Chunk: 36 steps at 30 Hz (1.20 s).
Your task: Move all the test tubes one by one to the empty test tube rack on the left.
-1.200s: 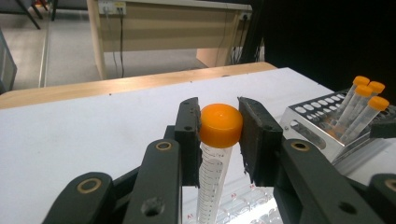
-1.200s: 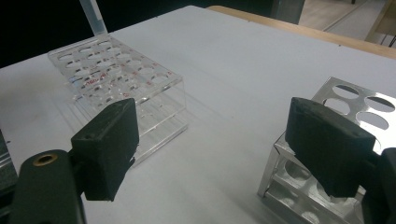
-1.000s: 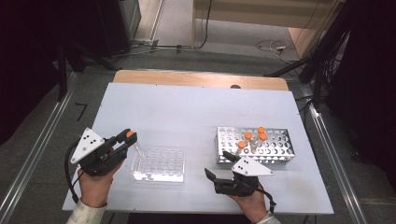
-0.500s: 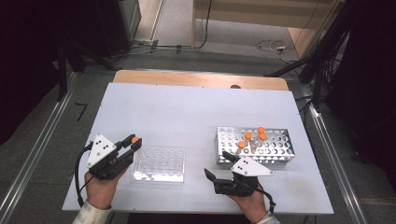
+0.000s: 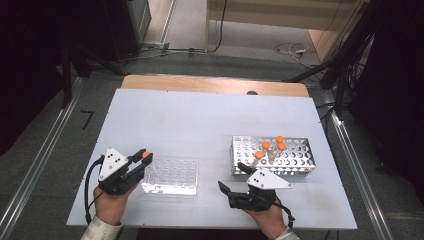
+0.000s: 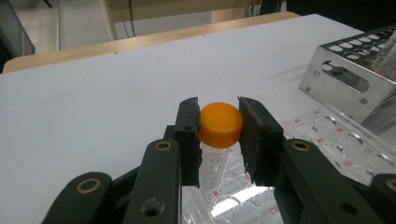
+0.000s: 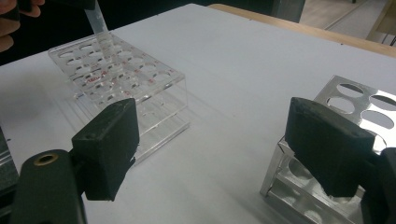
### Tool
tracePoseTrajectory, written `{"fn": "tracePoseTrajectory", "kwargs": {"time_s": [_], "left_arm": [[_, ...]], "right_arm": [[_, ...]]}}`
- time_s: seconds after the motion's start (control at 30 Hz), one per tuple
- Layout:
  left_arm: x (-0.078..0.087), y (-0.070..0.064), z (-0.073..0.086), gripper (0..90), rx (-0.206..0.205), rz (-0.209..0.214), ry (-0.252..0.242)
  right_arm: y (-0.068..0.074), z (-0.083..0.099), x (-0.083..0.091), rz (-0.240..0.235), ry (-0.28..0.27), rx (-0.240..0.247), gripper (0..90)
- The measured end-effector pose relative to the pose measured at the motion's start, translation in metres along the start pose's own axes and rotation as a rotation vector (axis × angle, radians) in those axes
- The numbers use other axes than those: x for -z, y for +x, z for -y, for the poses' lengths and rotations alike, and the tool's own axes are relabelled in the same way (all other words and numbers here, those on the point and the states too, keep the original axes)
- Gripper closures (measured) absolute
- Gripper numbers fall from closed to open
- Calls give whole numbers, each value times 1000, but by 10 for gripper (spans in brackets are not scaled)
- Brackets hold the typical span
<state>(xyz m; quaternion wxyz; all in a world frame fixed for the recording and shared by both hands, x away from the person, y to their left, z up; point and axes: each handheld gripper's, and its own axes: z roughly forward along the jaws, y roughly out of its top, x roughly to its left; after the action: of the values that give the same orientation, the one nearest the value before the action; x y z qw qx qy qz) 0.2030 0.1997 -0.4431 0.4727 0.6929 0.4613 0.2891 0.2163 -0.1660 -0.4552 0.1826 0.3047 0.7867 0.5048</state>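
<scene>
left gripper (image 6: 219, 126) clamped on the orange-capped tube (image 6: 220, 125), cap squeezed between its jaws, tip over the clear rack (image 5: 171, 176). right gripper (image 5: 234, 179) gapes wide beside the metal rack (image 5: 295, 161).

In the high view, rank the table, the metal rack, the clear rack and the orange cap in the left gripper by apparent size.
1. table
2. metal rack
3. clear rack, slightly smaller; a close call with the metal rack
4. orange cap, held in the left gripper
</scene>
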Motion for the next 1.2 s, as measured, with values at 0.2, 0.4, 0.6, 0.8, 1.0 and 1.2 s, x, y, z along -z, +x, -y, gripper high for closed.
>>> {"fn": "tracePoseTrajectory", "kwargs": {"time_s": [0.2, 0.4, 0.6, 0.8, 1.0, 1.2], "left_arm": [[-2, 0, 3, 700, 1, 1, 12], [-2, 1, 4, 683, 13, 14, 5], [-3, -1, 4, 331, 16, 7, -14], [1, -1, 3, 131, 58, -35, -60], [5, 3, 3, 121, 97, -38, -71], [7, 3, 4, 121, 91, -63, -83]], "right_arm": [[0, 0, 0, 0, 1, 0, 163], [0, 0, -1, 1, 3, 1, 163], [0, 0, 0, 3, 2, 1, 163], [-2, -1, 1, 4, -3, -6, 166], [-7, -2, 6, 21, -12, -17, 166], [-16, -2, 13, 49, -25, -32, 169]]}}
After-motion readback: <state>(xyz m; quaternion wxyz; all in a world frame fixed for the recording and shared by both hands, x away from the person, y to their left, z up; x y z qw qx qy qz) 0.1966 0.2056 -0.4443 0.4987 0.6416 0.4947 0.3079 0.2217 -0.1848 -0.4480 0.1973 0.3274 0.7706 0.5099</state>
